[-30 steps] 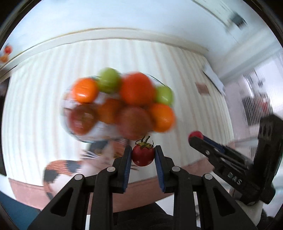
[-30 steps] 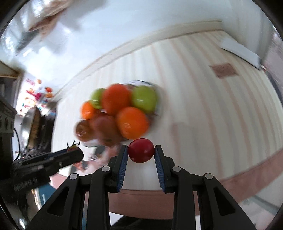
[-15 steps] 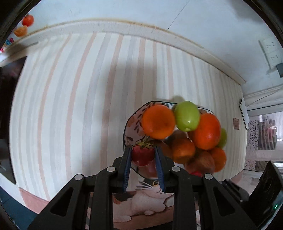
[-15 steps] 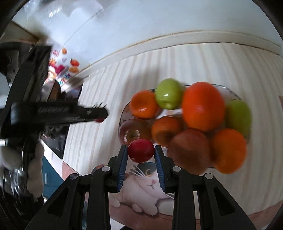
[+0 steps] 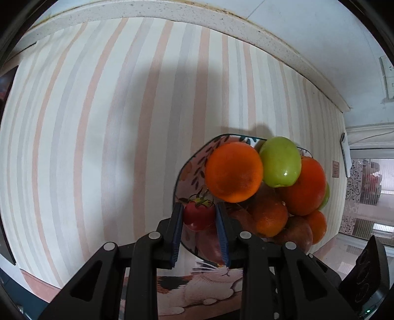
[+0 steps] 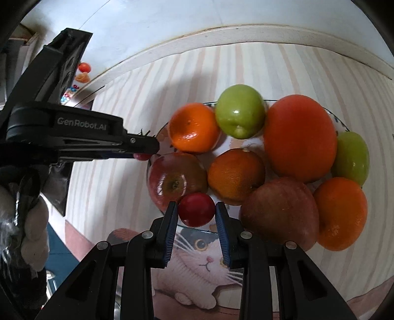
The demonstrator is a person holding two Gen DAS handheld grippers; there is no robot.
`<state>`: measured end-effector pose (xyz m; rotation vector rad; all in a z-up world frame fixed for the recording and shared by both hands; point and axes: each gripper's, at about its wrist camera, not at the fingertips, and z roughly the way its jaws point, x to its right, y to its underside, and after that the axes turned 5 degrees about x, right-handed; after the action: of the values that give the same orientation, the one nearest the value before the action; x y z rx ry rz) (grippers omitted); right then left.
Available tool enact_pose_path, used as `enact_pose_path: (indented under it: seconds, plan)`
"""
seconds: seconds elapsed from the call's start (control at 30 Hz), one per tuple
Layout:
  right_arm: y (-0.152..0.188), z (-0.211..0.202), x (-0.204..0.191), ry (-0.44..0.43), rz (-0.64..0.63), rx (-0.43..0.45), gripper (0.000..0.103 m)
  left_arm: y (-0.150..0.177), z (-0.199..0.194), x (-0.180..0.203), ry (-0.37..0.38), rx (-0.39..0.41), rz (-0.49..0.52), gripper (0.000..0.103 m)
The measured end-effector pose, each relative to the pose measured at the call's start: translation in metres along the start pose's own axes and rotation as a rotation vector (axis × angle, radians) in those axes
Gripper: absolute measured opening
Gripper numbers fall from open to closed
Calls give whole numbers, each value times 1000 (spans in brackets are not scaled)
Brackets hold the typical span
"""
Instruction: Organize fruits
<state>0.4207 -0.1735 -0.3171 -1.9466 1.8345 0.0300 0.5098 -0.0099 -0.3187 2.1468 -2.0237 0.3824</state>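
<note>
A patterned plate [image 5: 194, 157] [image 6: 342, 124] carries a heap of oranges [image 6: 299, 137], green apples [image 6: 240, 114] and red apples [image 6: 280, 211]. My left gripper [image 5: 199, 207] holds a stemmed cherry tomato [image 5: 199, 217] over the plate's left rim, beside an orange [image 5: 232, 172]; its jaws are starting to open with the tomato still between the pads. The right wrist view shows that left gripper [image 6: 147, 147] from the side, by the red apple [image 6: 177, 182]. My right gripper [image 6: 196, 205] is shut on a smooth red cherry tomato [image 6: 196, 211] over the plate's near rim.
The plate sits on a striped tablecloth [image 5: 98, 123] partly over a cat-picture mat [image 6: 204, 248]. A pale counter edge [image 5: 221, 22] curves behind. A gloved hand [image 6: 34, 229] holds the left tool. Small fruit-like items [image 6: 83, 71] lie far left.
Both grippers swung over the plate and came down close to it, each carrying its tomato. The fruit pile now looks larger and sharp.
</note>
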Motion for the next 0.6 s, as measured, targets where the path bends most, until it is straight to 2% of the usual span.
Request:
enact_pose_path:
  seconds: [0.03, 0.07, 0.1, 0.17, 0.23, 0.37, 0.47, 0.6]
  plan:
    - [-1, -1, 1, -5, 10, 1, 38, -1, 0, 1, -10, 3, 1, 29]
    - [-1, -2, 1, -11, 17, 2, 40, -1, -2, 2, -14, 13, 6, 41]
    - [-1, -3, -1, -11, 17, 6, 45, -2, -3, 2, -19, 18, 6, 63]
    - [0, -6, -5, -16, 18, 13, 59, -3, -5, 3, -39, 26, 5, 88]
    - [0, -13, -11, -16, 17, 29, 83, -1, -12, 2, -44, 44, 3, 88]
    - [-2, -40, -11, -12, 24, 80, 86, 4, -30, -3, -75, 98, -9, 88]
    - [-3, -62, -6, 47, 9, 112, 95, 16, -47, -3, -114, 152, -9, 88]
    - [-1, -82, 14, 132, 20, 136, 96, 43, -66, 0, -169, 223, -4, 88]
